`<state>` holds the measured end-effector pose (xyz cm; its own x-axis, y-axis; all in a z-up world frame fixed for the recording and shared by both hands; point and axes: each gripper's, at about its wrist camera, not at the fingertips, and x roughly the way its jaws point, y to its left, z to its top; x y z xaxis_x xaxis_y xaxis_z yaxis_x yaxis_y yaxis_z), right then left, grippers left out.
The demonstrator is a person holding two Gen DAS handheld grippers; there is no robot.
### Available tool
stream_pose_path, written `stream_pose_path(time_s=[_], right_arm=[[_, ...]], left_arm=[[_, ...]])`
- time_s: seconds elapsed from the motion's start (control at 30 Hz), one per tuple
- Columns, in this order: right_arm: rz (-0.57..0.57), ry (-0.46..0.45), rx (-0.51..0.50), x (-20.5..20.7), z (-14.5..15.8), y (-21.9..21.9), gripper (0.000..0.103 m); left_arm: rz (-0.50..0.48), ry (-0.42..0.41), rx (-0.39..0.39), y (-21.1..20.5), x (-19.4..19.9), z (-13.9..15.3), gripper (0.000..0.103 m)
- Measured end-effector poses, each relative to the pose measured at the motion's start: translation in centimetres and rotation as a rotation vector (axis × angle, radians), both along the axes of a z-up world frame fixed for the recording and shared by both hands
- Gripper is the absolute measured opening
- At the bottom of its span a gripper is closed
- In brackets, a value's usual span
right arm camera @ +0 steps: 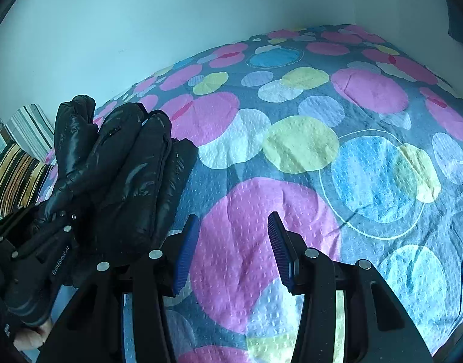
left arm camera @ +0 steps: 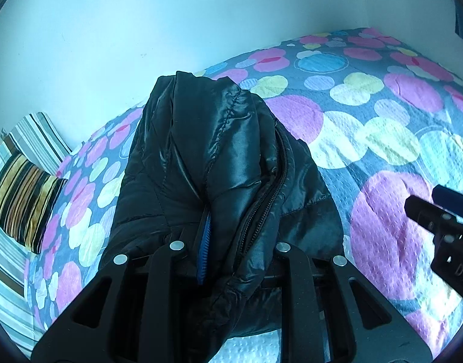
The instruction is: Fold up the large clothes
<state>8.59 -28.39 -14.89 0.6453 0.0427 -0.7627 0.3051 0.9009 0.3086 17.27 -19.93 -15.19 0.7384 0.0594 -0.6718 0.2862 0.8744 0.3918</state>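
A bed (right arm camera: 292, 151) with a dotted cover is carrying the bundled black puffer jacket (left arm camera: 207, 166). Left gripper (left arm camera: 228, 242) is pinching its slippery, squashy zipper edge; right gripper (right arm camera: 234, 242) is hovering half-open, empty.

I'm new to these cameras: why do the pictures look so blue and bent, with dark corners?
Both views: a fisheye lens bows the bedspread and leaves dark corners, under a cool blue cast. Left wrist view: glare streaks the shiny jacket, sharp up close. Right wrist view: the blue fingers look crisp; the far bed edge softens.
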Motion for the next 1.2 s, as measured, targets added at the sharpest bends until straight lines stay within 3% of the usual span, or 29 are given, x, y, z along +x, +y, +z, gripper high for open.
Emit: stream_pose_path(time_s=[0.17,0.27,0.5,0.67,0.93,1.13,1.2], right_arm=[[-0.024,0.009,0.013,-0.2,-0.5,-0.9,0.048],[-0.025,0.015,0.007,-0.2,-0.6,-0.9,0.047],[-0.021,0.020,-0.021,-0.5,-0.1,-0.6,0.047],[-0.015,0.011,-0.028,-0.7,0.8,-0.3,0.047],[0.020,-0.018,-0.063,-0.5,2.8,1.4,0.048],[0.059,-0.023,-0.089,0.1,3.8,3.2,0.048],[0.070,-0.028,-0.099,0.2,4.2,3.9,0.053]], left_arm=[[-0.020,-0.030,0.031,-0.8,-0.7,-0.9,0.022],[-0.012,-0.045,0.010,-0.4,-1.0,-0.4,0.025],[-0.033,-0.026,-0.104,0.8,-1.6,2.0,0.044],[-0.086,-0.049,-0.197,2.1,-3.6,5.0,0.052],[-0.065,-0.109,-0.319,7.3,-4.9,9.9,0.053],[0.020,-0.117,-0.348,12.3,-3.9,10.9,0.055],[0.059,-0.121,-0.352,14.0,-3.3,10.8,0.056]])
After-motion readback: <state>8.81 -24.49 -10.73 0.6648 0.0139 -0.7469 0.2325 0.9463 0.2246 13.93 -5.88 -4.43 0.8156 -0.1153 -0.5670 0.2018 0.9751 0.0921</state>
